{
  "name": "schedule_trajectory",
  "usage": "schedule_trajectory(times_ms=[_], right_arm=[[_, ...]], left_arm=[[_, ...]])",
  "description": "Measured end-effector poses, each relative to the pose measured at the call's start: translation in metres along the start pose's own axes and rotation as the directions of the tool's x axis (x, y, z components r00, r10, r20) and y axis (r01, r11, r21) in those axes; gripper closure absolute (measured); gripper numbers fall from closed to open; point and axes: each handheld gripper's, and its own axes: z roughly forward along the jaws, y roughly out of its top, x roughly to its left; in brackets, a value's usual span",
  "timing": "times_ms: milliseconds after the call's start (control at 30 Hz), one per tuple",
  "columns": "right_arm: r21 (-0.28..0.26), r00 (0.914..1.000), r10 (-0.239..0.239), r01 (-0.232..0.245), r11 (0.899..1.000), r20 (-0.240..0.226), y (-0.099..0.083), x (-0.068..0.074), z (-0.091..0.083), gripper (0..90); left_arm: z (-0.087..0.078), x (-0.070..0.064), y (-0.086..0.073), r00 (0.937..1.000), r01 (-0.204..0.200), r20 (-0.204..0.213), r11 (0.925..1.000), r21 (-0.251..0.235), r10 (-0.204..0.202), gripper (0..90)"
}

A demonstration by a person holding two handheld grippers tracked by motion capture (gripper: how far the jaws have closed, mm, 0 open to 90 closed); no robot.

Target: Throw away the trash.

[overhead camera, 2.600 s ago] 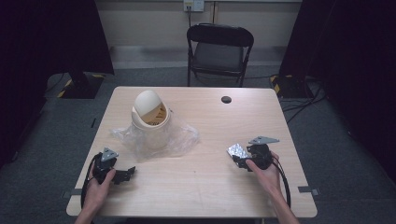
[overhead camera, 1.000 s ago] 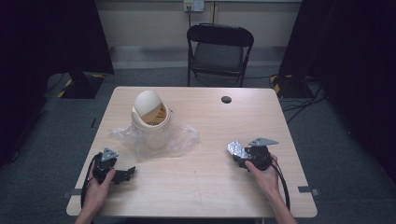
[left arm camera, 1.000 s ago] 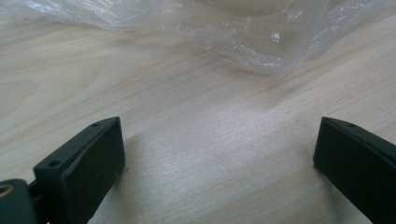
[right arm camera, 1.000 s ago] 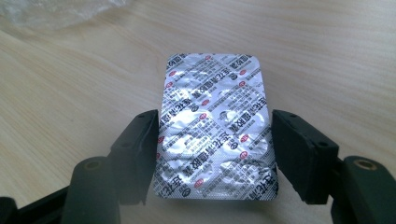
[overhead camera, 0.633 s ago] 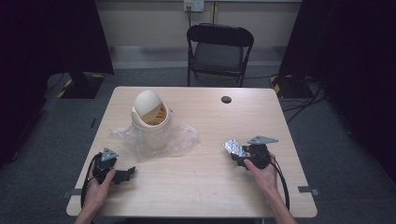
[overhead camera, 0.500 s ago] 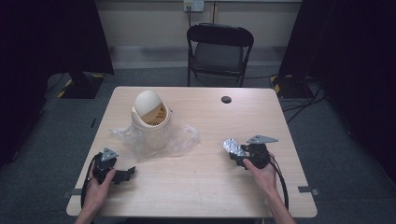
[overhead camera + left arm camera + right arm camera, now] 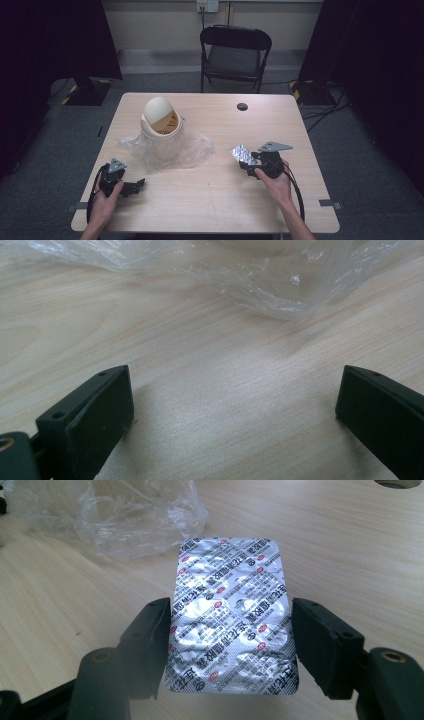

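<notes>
A silver foil blister pack (image 7: pixel 232 615) of pills stands between the jaws of my right gripper (image 7: pixel 231 630), which is shut on its two long edges. From above, the blister pack (image 7: pixel 243 154) and right gripper (image 7: pixel 250 162) sit low over the right half of the wooden table (image 7: pixel 210 200). A cream swing-lid bin (image 7: pixel 161 125) stands on a crumpled clear plastic bag (image 7: pixel 192 147) left of centre. My left gripper (image 7: pixel 135 186) rests near the front left corner, its jaws wide apart over bare wood. The left gripper (image 7: pixel 235 405) points at the clear bag (image 7: pixel 280 285).
A small black round cap (image 7: pixel 242 106) lies toward the far edge of the table, and its rim shows as the black cap (image 7: pixel 400 482). A black folding chair (image 7: pixel 235 50) stands beyond the table. Cables run across the grey floor on both sides.
My right gripper has drifted slightly left toward the bag with the blister pack held in it. The left gripper has stayed put.
</notes>
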Motion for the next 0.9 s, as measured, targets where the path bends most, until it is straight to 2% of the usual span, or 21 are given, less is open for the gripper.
schedule_trajectory(times_ms=[167,300,467,900], right_arm=[[-0.019,0.9991,0.015,-0.016,1.0,-0.04,0.011,0.005,0.002,34.4],[-0.036,0.9977,-0.001,-0.002,0.999,-0.068,0.024,0.012,0.007,34.4],[-0.031,0.9948,-0.03,0.027,0.999,-0.098,0.034,0.02,0.02,34.4],[-0.062,0.9865,-0.061,0.052,0.997,-0.152,0.067,0.038,0.036,34.4]], left_arm=[[0.0,0.0,0.0,1.0,0.0,0.0,1.0,0.0,0.0,1.4],[0.0,0.0,0.0,1.0,0.0,0.0,1.0,0.0,0.0,1.4],[0.0,0.0,0.0,1.0,-0.001,0.0,1.0,0.001,0.001,1.4],[0.0,0.0,0.0,1.0,0.0,0.0,1.0,0.0,0.0,1.4]])
